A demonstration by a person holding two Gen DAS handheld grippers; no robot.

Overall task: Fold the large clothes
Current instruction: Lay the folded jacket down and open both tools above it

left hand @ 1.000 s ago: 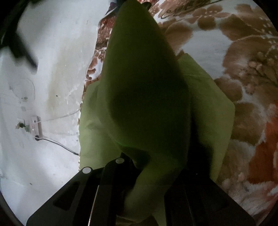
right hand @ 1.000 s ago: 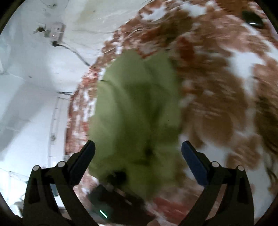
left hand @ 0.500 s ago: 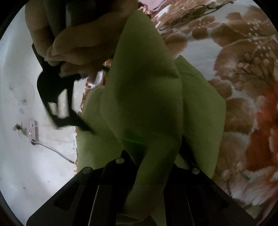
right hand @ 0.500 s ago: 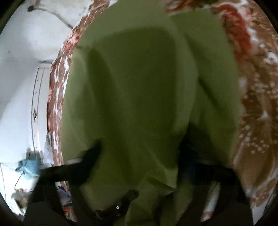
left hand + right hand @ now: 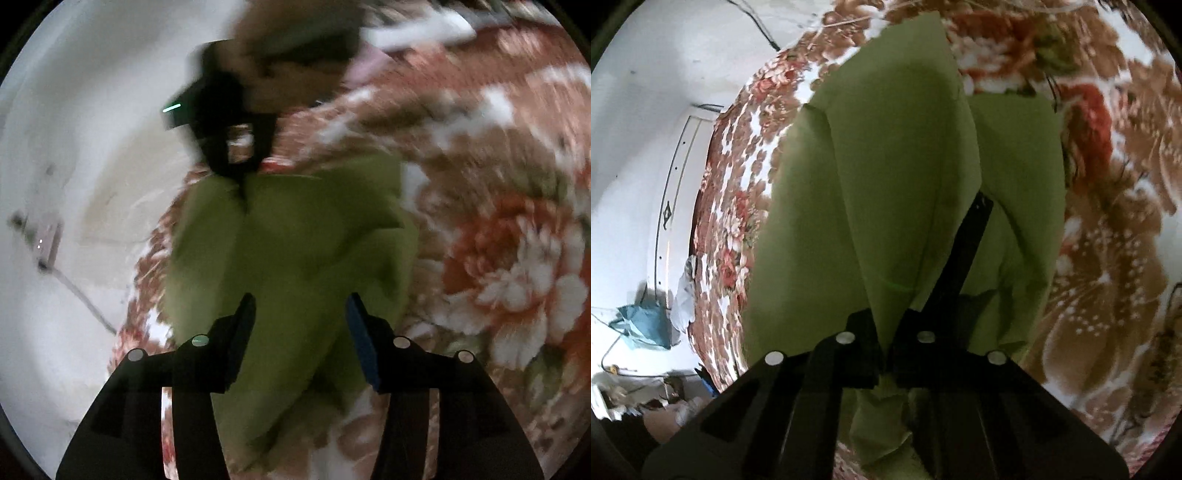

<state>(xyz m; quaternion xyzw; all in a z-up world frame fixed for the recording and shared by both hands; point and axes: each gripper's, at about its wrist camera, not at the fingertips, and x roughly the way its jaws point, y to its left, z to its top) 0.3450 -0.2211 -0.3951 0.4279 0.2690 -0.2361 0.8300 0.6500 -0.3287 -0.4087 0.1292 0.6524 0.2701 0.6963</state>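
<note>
A large olive-green garment (image 5: 295,240) lies partly folded on a floral bedspread (image 5: 498,240). My left gripper (image 5: 301,306) is open, its fingers apart just above the cloth and holding nothing. My right gripper (image 5: 886,321) is shut on a raised fold of the green garment (image 5: 894,184), which hangs from its fingers. In the left wrist view the right gripper (image 5: 232,147) shows blurred at the garment's far edge, with the person's hand above it.
The bedspread (image 5: 1126,258) with red and brown flowers covers the bed. A white wall (image 5: 74,147) with a socket and cable (image 5: 48,243) stands to the left. Blue cloth and clutter (image 5: 642,325) lie beside the bed.
My left gripper has opened and let go of the garment, which dropped onto the bed. My right gripper came down onto the cloth and shut on a fold.
</note>
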